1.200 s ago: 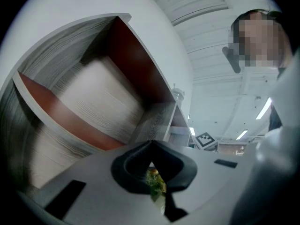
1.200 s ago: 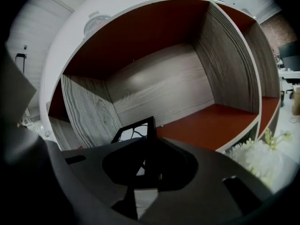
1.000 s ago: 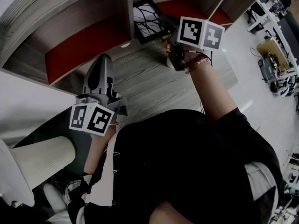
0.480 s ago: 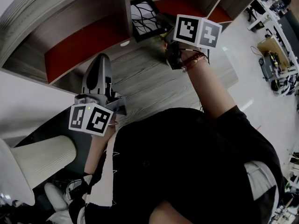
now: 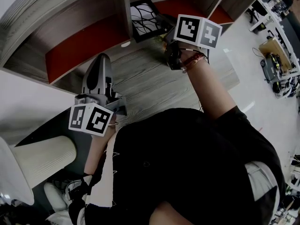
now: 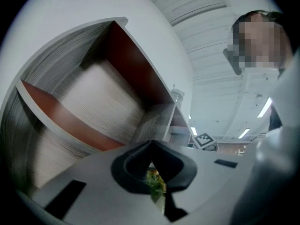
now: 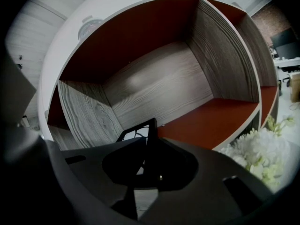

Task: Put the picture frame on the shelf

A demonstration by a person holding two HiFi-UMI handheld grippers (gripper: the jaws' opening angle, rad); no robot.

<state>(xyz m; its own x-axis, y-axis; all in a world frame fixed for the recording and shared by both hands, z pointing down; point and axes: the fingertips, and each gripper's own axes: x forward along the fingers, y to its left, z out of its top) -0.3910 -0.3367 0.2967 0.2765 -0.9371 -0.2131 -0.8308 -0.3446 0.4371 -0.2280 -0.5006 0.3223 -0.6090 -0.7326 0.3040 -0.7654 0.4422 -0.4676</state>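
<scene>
Right gripper view: your right gripper (image 7: 149,150), jaws clamped on the near edge of the picture frame (image 7: 137,133), holds it projecting straight ahead at the mouth of the red-floored shelf compartment (image 7: 211,121), while your closed, empty left gripper (image 5: 101,64) hangs well apart.

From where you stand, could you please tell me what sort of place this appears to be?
Likely a lab or workshop with a home-style set: a wooden shelf unit with red-lined compartments, workbenches cluttered with equipment beside it, and strip lights overhead.
</scene>
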